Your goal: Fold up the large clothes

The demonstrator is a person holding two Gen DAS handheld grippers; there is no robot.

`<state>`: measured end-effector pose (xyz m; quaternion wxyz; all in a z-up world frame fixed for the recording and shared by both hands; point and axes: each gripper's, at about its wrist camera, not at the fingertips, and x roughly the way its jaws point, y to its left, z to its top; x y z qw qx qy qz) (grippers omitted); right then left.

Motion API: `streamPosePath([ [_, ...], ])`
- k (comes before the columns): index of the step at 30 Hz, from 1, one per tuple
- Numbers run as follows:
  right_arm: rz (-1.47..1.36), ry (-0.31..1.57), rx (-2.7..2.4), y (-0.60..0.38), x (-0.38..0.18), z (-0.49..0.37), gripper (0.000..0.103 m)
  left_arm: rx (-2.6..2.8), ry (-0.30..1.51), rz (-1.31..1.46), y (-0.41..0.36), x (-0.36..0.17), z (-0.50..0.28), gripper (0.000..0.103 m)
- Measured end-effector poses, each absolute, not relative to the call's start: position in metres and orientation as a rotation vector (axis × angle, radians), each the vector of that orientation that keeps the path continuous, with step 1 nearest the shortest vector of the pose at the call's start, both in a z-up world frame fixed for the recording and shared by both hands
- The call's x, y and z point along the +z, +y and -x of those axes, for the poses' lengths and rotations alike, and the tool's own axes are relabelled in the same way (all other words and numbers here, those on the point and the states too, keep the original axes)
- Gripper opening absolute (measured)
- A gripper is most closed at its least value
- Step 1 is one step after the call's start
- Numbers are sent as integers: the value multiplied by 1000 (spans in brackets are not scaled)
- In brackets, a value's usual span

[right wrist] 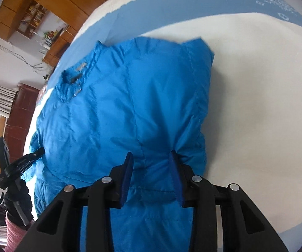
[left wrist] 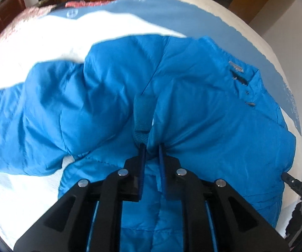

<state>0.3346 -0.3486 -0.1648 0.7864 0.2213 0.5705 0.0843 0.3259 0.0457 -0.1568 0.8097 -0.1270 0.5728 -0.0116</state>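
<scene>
On the bed [right wrist: 256,105], a puffy blue jacket [left wrist: 113,96] is pinched by the left hand-held gripper [left wrist: 151,149] at six o'clock. Its hem is gripped by the right hand-held gripper [right wrist: 152,157], jaws partly spread; the slick, light, soft shell is best held at seams.

Left gripper [left wrist: 151,147] fingers [left wrist: 142,153] pinched on blue jacket [left wrist: 113,96] atop white bedspread [left wrist: 35,42].

left hand-held gripper [left wrist: 151,146]: black angular linkage arms | four round silver pins | blue pads on thin fingers [left wrist: 142,157] | thin blue lines along the frame || right hand-held gripper [right wrist: 152,154]: same black linkage | four silver pins | dark blue ribbed pads on fingers [right wrist: 128,168] | white lettering, unreadable, on its black body
</scene>
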Motion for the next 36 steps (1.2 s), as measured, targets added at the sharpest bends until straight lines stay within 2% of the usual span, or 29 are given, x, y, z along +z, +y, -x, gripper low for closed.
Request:
streamPosePath([
  [4, -417, 1233, 163, -344, -149, -335, 37, 7, 1214, 278, 58, -140, -322, 25],
  [8, -450, 1135, 240, -335, -113, -333, 38, 10, 1065, 239, 53, -87, -310, 24],
  [10, -441, 1129, 265, -322, -107, -339, 38, -56, 1071, 208, 29, -81, -312, 24],
  [15, -399, 1179, 282, -286, -124, -352, 38, -109, 1177, 156, -11, -117, -328, 25],
  [20, -376, 1240, 246, -274, -157, -353, 36, -112, 1234, 142, -14, -151, -336, 22],
  [26, -400, 1222, 241, -276, -170, -351, 36, -136, 1231, 146, -12, -163, -337, 22],
  [32, -421, 1231, 246, -280, -149, -347, 38, -143, 1231, 215, 5, -142, -328, 22],
  [33, -432, 1209, 256, -282, -142, -343, 38, -146, 1209, 242, 13, -132, -324, 23],
  [35, -422, 1167, 264, -286, -123, -332, 40, -131, 1148, 261, 38, -108, -308, 39],
  [36, -415, 1159, 262, -288, -119, -329, 41, -109, 1125, 259, 52, -100, -299, 44],
])
